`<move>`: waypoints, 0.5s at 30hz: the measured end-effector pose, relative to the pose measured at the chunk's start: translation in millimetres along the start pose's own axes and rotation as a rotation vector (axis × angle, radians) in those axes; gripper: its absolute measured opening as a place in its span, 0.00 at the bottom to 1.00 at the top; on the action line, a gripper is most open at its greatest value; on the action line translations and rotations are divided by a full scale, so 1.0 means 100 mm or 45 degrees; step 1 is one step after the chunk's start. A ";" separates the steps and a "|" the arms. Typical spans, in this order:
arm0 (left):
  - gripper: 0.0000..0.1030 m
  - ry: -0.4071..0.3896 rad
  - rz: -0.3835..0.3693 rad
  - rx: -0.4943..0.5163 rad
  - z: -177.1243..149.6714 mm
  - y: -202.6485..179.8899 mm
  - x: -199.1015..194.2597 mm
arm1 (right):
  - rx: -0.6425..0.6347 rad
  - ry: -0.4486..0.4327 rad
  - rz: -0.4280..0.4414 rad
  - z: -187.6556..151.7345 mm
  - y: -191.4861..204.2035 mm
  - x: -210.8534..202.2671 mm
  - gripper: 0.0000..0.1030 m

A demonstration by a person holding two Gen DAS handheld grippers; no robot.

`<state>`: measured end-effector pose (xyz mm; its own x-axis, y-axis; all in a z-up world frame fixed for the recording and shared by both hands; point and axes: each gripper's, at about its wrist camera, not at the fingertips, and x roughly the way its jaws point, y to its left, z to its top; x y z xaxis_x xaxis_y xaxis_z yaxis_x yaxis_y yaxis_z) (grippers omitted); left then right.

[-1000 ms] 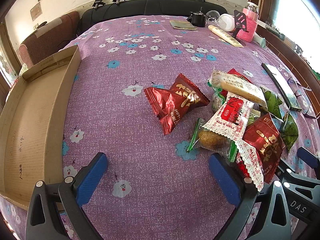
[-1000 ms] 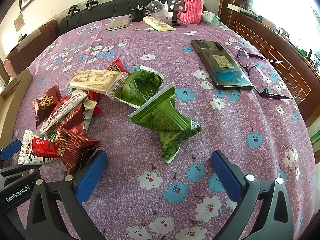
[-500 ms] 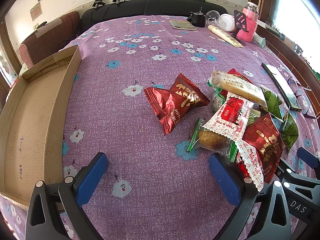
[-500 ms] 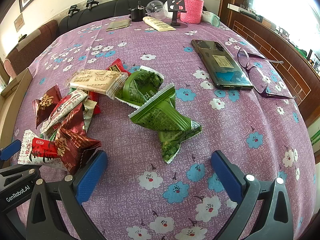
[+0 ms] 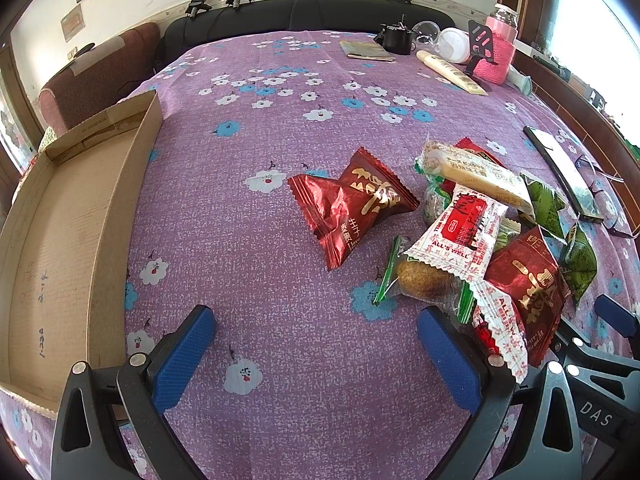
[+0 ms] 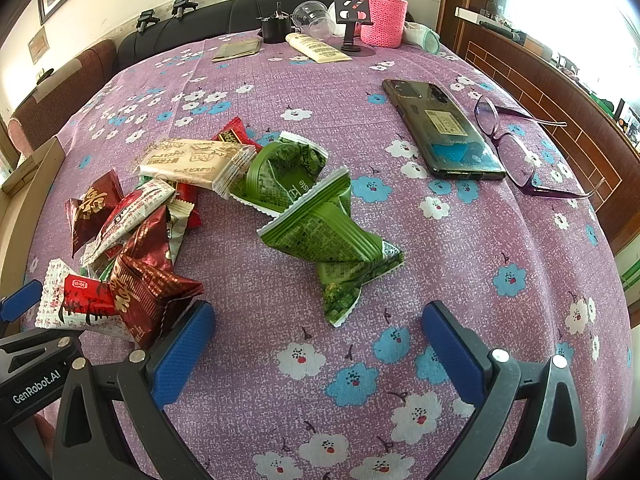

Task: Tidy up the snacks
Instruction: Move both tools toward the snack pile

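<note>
Cardboard tray [image 5: 72, 216] at far left held nothing. Left tool [image 5: 316, 344] was spread, gripping nothing. Snack packets [image 5: 472, 232] lay heaped on the table [image 5: 280, 88] beside it. Right tool [image 6: 318, 340] likewise spread and unladen; sorting apparently not begun

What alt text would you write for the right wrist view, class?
The open right gripper hovers over a purple floral tablecloth, facing two green snack packets. A snack pile lies left; a phone and glasses lie right.
</note>
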<state>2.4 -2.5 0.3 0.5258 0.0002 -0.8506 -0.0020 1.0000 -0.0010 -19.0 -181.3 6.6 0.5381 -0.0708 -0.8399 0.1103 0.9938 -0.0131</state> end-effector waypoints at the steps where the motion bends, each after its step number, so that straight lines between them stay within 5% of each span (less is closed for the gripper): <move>1: 1.00 0.006 0.000 0.000 0.01 0.00 0.00 | 0.000 0.000 0.000 0.00 0.00 0.00 1.00; 15: 1.00 -0.009 -0.003 0.007 0.01 -0.01 0.00 | 0.029 0.000 -0.020 0.02 0.02 0.02 1.00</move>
<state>3.0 -3.2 1.1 0.5319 -0.0024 -0.8468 0.0041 1.0000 -0.0003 -16.1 -179.7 5.8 0.5363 -0.0867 -0.8396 0.1380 0.9903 -0.0141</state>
